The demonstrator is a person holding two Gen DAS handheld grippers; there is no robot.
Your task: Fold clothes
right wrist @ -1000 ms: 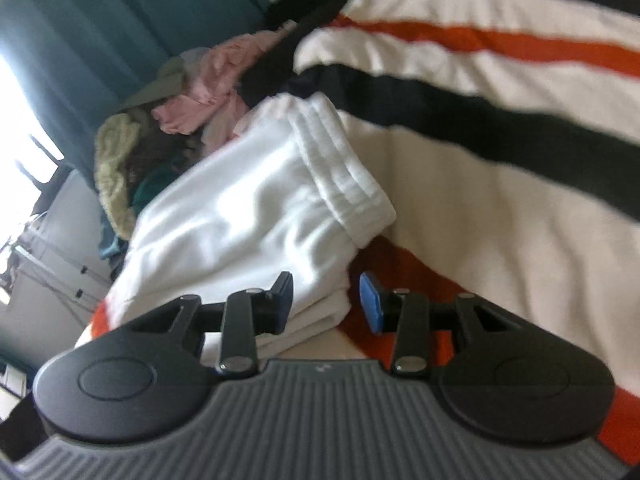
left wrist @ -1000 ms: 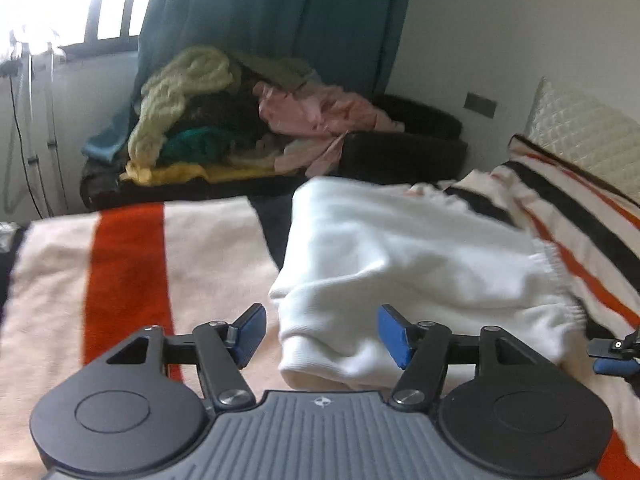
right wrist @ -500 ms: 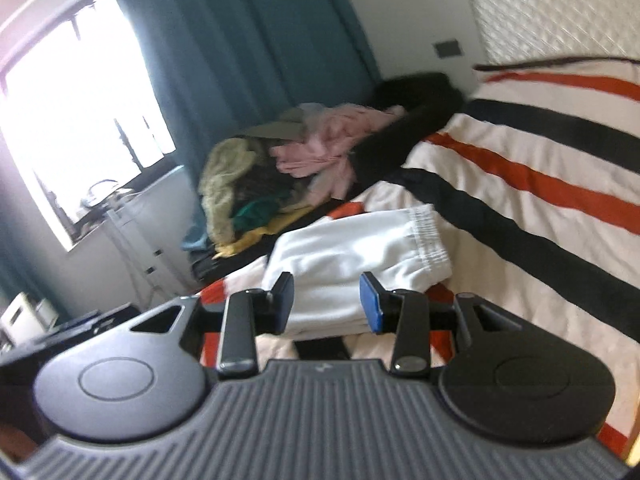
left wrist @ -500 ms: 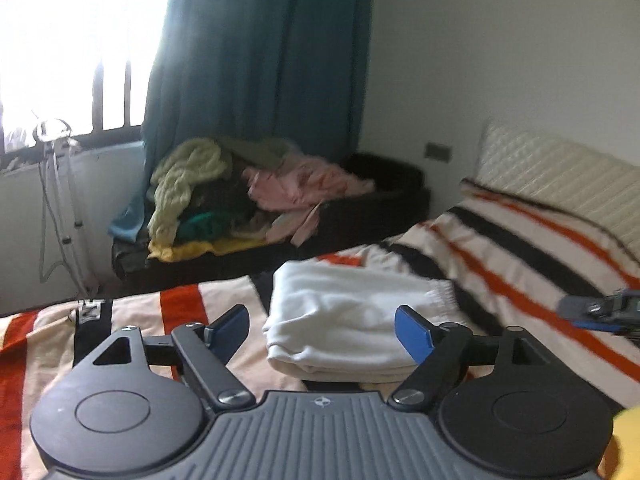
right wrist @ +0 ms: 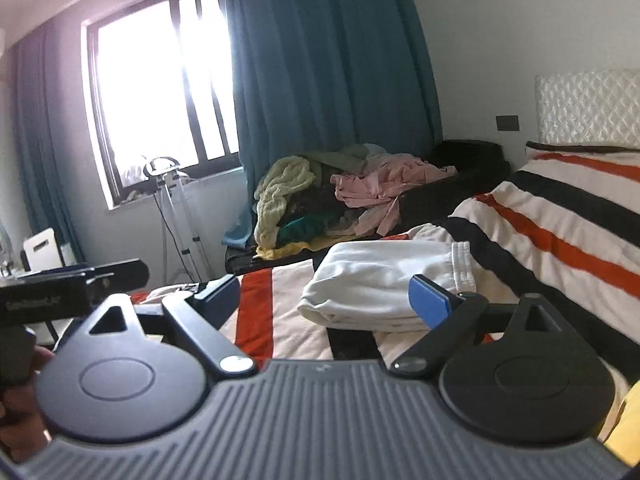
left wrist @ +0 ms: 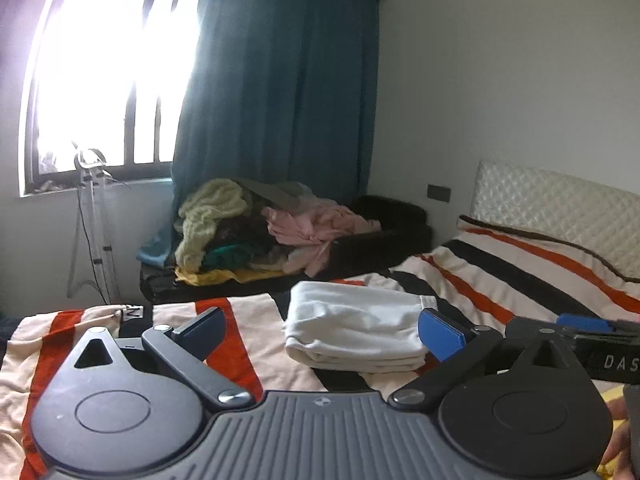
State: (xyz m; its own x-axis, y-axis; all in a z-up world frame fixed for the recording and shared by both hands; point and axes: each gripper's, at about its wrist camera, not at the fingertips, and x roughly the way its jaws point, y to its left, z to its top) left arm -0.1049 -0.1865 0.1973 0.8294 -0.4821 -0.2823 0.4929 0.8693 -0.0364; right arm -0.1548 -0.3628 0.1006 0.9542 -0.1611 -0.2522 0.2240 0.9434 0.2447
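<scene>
Room: a bedroom with a bright window [left wrist: 116, 80], a blue curtain [left wrist: 276, 100] and a white wall
Bed: a striped blanket [left wrist: 500, 280] in cream, orange and black covers it, with a white headboard [left wrist: 560, 208] behind
Clothes: the folded white clothes [left wrist: 356, 328] lie flat on the blanket, near the bed's far edge
Pile: a heap of loose clothes [left wrist: 256, 228] sits on a dark couch past the bed, under the curtain
Left gripper: the left gripper [left wrist: 322, 330] is empty and its jaws are opening wide; the white clothes sit beyond it, not touched
Right gripper: the right gripper [right wrist: 324, 296] is empty too and its jaws are opening; the white clothes lie past its tips
Change: a second ago both grippers were low and close to the white clothes, and the jaws were narrower; now both are higher and farther back, so the clothes look small and much more of the room shows
Only left view: the right gripper's blue tip at the right edge, with the letters "DAS" on a dark part
Only right view: the left gripper's dark body at the left edge, a white chair [right wrist: 44, 248] by the wall, and a hand [right wrist: 20, 400] low at the left
Hard to see: the window is washed out by light, the hand is dark and cut off, and a yellow thing [right wrist: 624, 432] at the bottom right is cut off by the edge
</scene>
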